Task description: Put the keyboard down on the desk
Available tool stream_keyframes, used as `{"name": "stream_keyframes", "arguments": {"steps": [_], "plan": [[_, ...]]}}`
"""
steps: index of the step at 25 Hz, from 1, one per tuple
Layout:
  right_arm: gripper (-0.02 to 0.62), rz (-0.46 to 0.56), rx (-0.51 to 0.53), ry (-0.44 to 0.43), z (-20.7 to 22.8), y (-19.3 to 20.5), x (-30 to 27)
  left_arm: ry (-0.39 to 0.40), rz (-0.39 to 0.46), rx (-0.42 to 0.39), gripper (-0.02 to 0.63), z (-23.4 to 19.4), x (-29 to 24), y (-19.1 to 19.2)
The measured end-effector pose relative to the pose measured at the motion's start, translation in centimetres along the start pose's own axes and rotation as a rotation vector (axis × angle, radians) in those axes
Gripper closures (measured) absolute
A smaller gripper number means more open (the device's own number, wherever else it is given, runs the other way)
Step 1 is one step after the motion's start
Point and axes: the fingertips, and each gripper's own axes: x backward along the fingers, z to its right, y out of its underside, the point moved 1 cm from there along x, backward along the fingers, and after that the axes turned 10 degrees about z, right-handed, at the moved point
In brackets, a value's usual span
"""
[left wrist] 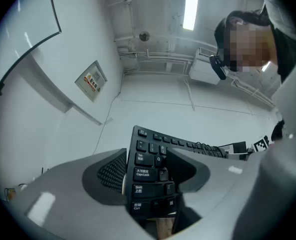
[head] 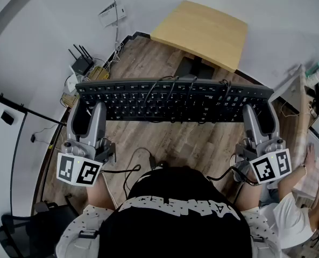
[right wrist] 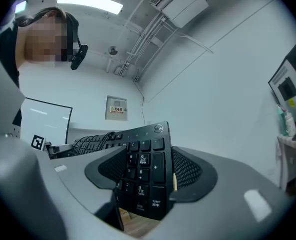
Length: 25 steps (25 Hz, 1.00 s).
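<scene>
**Item: keyboard (head: 172,98), black, full-size.** Held in the air, keys up and about level, spanning from one gripper to the other above the wooden floor (head: 164,141). It is not on the desk.

**Left gripper (head: 92,112).** Jaws clamped on the keyboard's end by the Caps Lock and Shift keys, one jaw above and one below.

**Right gripper (head: 255,117).** Jaws clamped likewise on the number-pad end.

**Desk (head: 202,28).** Light wood top, bare where seen. It lies ahead of both grippers, past the keyboard's far edge and somewhat toward the right gripper's side, with a dark foot (head: 194,67) beneath.

**Step in hand (judged).** Carrying the keyboard forward to the desk.
- Move both grippers together so the keyboard does not twist or slip from either end.
- Keep it level and bring it fully over the top.
- Lower until the underside bears flat, and only then spread the jaws.

**In the way.**
- Dark cables (head: 167,85) loop across the keys midway between the grippers and may drag or catch on the desk edge.
- The near desk edge must be passed above, not struck.

**Surroundings.**
- A router (head: 81,63) with aerials stands on the floor beyond the left gripper.
- A seated person (head: 302,190) is outside the right gripper, near enough to mind on any sideways swing.
</scene>
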Motion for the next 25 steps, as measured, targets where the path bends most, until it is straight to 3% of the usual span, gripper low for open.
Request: {"name": "stream_keyframes", "arguments": {"steps": [25], "plan": [[0.298, 0.021, -0.017, 0.022, -0.17, -0.34, 0.26, 0.008, -0.009, 0.006, 0.377, 0.06, -0.02, -0.31]]}}
